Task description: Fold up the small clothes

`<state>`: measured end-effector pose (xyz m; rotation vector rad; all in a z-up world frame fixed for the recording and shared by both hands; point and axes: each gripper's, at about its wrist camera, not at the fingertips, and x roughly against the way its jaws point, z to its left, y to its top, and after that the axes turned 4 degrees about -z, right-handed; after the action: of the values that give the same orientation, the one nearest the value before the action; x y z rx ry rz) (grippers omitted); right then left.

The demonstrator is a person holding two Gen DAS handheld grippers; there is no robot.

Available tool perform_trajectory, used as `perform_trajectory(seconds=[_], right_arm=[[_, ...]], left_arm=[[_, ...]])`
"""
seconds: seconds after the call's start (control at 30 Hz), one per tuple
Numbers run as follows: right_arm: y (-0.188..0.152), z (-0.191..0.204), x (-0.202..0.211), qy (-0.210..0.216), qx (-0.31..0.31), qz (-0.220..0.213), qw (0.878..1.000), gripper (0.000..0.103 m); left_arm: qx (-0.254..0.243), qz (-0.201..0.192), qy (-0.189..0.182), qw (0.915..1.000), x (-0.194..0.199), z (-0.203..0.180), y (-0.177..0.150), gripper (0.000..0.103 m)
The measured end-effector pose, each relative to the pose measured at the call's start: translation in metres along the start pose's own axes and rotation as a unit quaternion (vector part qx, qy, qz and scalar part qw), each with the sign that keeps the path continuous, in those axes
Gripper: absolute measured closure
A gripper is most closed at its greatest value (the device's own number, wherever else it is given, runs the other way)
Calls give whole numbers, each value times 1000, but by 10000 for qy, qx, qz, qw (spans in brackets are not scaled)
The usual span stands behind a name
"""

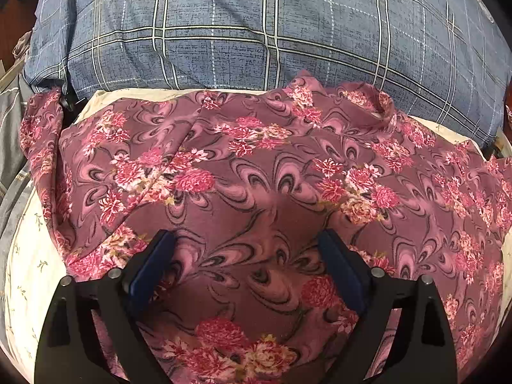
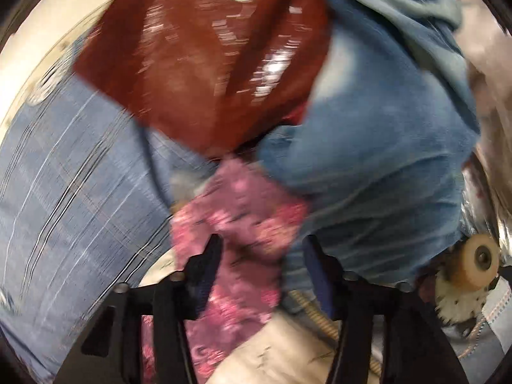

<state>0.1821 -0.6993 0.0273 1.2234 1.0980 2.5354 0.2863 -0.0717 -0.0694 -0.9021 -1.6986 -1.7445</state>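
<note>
Left wrist view: left gripper [image 1: 246,249] tilts down over the floral garment [image 1: 256,166], fingers [image 1: 153,265] spread wide, empty.

left: sharp, evenly lit | right: motion-blurred (fisheye-bent edges)

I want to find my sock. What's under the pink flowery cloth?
A cream sheet with small leaf prints shows around the pink flowery cloth. Behind it sits a blue checked pillow. Anything lying beneath the cloth's middle is covered.

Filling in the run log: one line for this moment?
stage: spreading | pink floral garment: rumpled on bed | left gripper: open above it | right gripper: open, blurred
</note>
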Motion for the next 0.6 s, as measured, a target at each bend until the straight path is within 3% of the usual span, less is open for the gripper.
perform_trajectory(seconds=[0.1, 0.2, 0.23, 0.27, 0.3, 0.33, 0.43, 0.6], right_arm=[[4, -1, -17, 136, -87, 121, 9998, 40], [5, 2, -28, 75, -49, -24, 10000, 34], [3, 4, -31, 64, -60, -86, 9999, 40], [0, 11, -32, 63, -48, -166, 9998, 48], [-3, 12, -31, 135, -18, -205, 9997, 77], [-5, 17, -31, 164, 60, -181, 9997, 98], [-19, 29, -16, 130, 281, -323, 9990, 98], [-34, 59, 25, 675, 645, -434, 9947, 98]], left_arm=[[8, -10, -7, 10000, 0, -1, 0, 6], [9, -3, -10, 10000, -1, -1, 0, 3], [3, 0, -10, 10000, -1, -2, 0, 2], [-2, 6, -11, 10000, -1, -3, 0, 1], [-2, 11, -13, 10000, -1, -3, -1, 1], [-2, 15, -13, 10000, 0, -5, -1, 1], [6, 31, -26, 10000, -4, -1, 1, 0], [4, 46, -56, 10000, -4, -2, 1, 0]])
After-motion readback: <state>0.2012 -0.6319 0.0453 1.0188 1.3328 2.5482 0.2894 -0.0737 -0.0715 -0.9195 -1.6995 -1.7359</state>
